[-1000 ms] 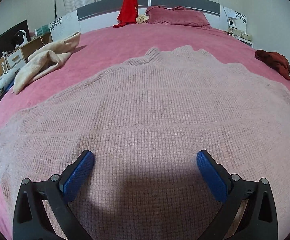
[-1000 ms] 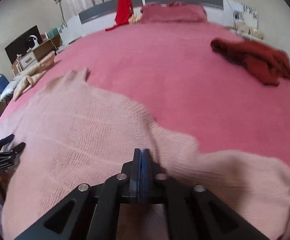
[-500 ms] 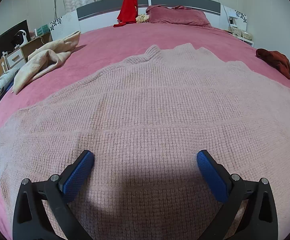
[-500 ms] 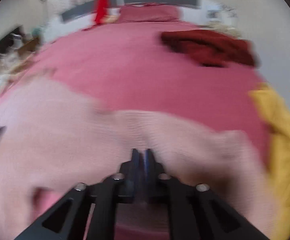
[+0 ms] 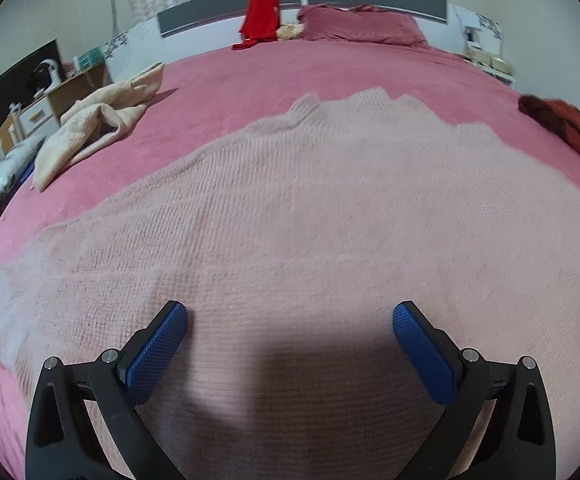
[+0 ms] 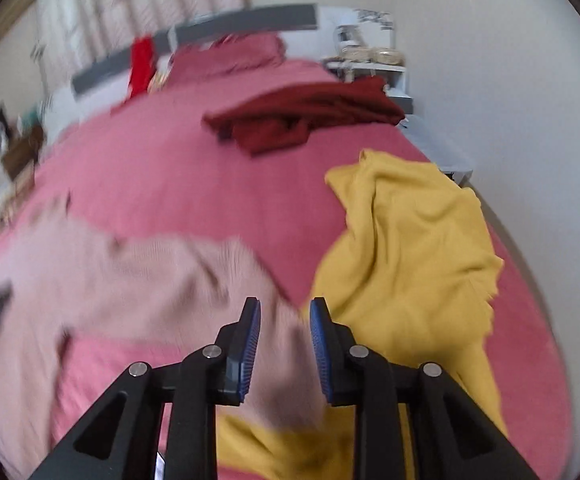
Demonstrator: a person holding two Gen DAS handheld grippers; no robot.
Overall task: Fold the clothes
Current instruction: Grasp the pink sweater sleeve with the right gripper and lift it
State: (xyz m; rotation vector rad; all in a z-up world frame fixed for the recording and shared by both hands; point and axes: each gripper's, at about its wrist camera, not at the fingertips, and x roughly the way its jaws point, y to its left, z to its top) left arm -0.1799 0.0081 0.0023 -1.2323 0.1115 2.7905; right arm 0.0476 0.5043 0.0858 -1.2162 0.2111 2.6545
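Left gripper (image 5: 290,322) held wide above pink sweater (image 5: 309,220); right gripper (image 6: 285,318) opening, sleeve apparently released, view blurred.

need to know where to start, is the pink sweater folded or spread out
Spread out: the pink sweater lies flat, one layer, across the bed, collar toward the headboard.

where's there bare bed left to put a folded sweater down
The widest bare stretch of bedspread lies beyond the pink sweater's collar, bordered by the beige garment, the pillow and the dark red clothes. The right edge is crowded: the yellow garment lies there, just past the sweater's sleeve.
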